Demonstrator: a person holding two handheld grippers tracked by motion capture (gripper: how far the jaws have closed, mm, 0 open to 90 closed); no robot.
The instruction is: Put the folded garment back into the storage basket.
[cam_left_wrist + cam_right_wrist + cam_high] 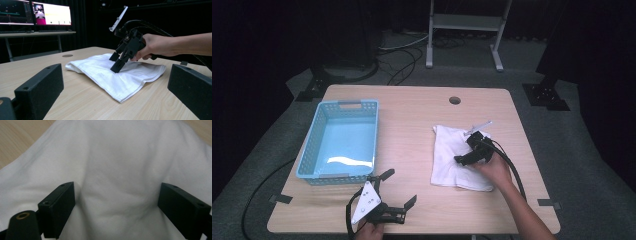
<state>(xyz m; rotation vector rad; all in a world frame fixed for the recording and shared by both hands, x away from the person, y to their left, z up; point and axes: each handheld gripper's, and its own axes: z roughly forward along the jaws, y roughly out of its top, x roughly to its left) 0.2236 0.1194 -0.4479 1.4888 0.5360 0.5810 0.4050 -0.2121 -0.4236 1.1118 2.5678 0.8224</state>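
Observation:
A white folded cloth lies on the right half of the wooden table. My right gripper points down onto the cloth's middle, its tips pressed into the fabric. In the right gripper view the jaws stand wide apart, and the cloth bulges up in soft folds between them. From the left gripper view I see that gripper tilted onto the cloth, held by a hand. My left gripper rests near the table's front edge, open, with nothing between its fingers.
A light blue plastic basket stands on the left of the table, with nothing in it. A round cable hole sits near the far edge. Monitors on a desk stand beyond the table in the left gripper view.

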